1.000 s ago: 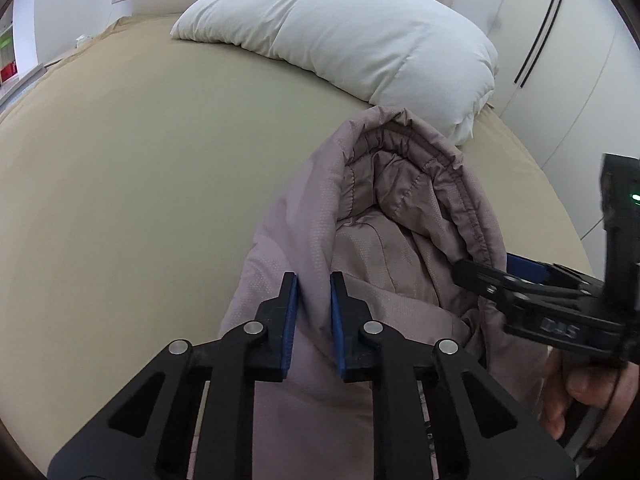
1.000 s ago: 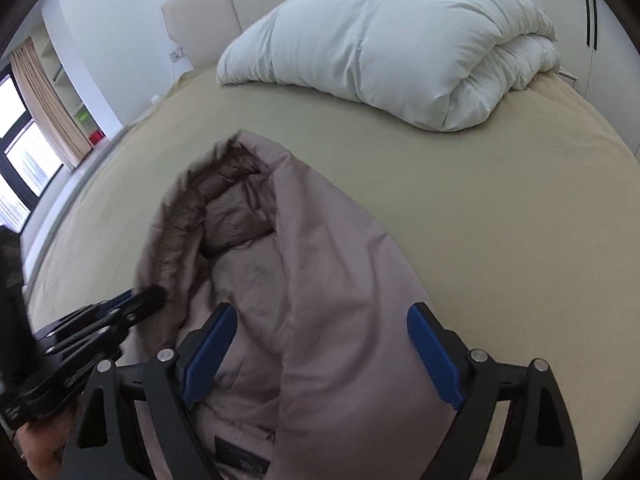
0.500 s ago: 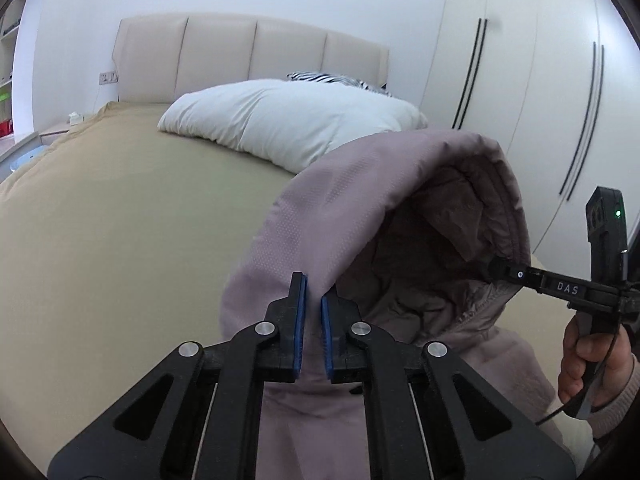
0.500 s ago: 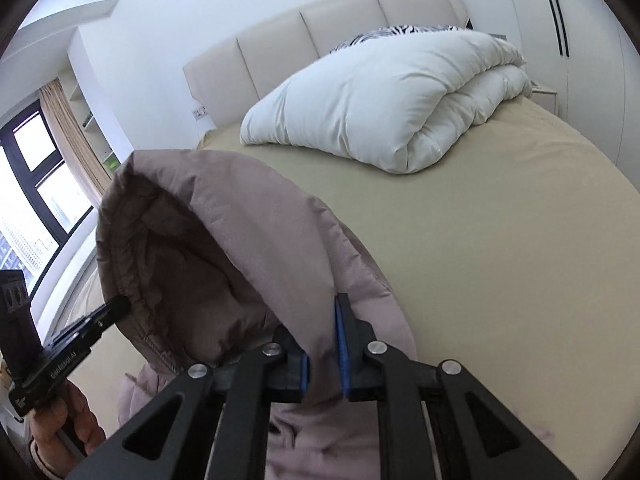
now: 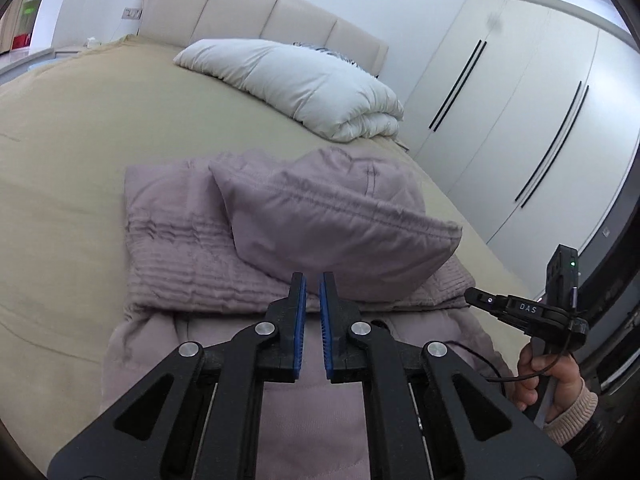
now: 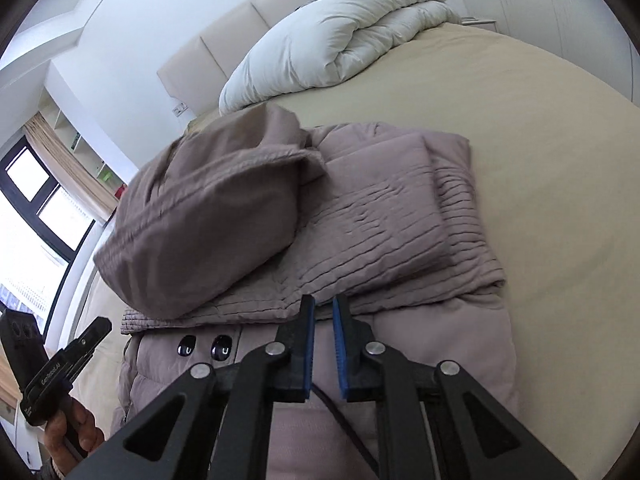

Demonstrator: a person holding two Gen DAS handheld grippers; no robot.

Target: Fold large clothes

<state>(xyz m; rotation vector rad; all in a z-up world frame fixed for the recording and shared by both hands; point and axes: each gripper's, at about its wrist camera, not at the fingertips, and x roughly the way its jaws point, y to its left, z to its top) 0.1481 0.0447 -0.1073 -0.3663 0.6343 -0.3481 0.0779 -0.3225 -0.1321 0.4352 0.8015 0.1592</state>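
A mauve padded hooded jacket (image 5: 192,256) lies folded on the beige bed. Its hood (image 5: 332,224) is flipped over onto the folded body. In the right wrist view the jacket (image 6: 384,224) and hood (image 6: 208,208) show too, with two dark snap buttons (image 6: 204,349) near the front. My left gripper (image 5: 313,280) hovers just before the hood's edge, its jaws nearly together with a narrow gap and nothing between them. My right gripper (image 6: 324,304) hovers over the fold's near edge, likewise nearly closed and empty. Each gripper shows in the other's view (image 5: 520,310) (image 6: 68,364).
A folded white duvet (image 5: 304,80) lies at the head of the bed by the padded headboard (image 5: 248,20). White wardrobes (image 5: 520,100) stand to the right. A window (image 6: 36,200) and shelves are on the left. Bare bed sheet (image 6: 540,140) surrounds the jacket.
Both grippers carried the hood up and over onto the folded jacket, then let it go. They have pulled back slightly and the hood now rests on the jacket.
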